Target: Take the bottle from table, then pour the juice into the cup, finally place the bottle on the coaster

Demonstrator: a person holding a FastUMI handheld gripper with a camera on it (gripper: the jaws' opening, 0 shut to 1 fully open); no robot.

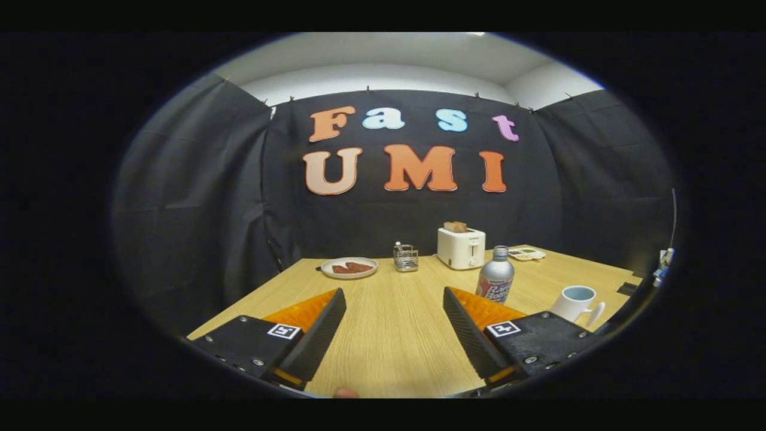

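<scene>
A silver bottle with a red and blue label stands upright on the wooden table, just beyond my right finger and partly hidden behind its tip. A white mug with a pale blue inside stands to the right of the bottle, its handle turned right. My gripper is open, fingers wide apart above the table, with nothing but bare wood between them. I cannot make out a coaster.
At the far side of the table stand a white toaster with toast in it, a small wire rack, a white plate with reddish food to the left, and a small dish to the right.
</scene>
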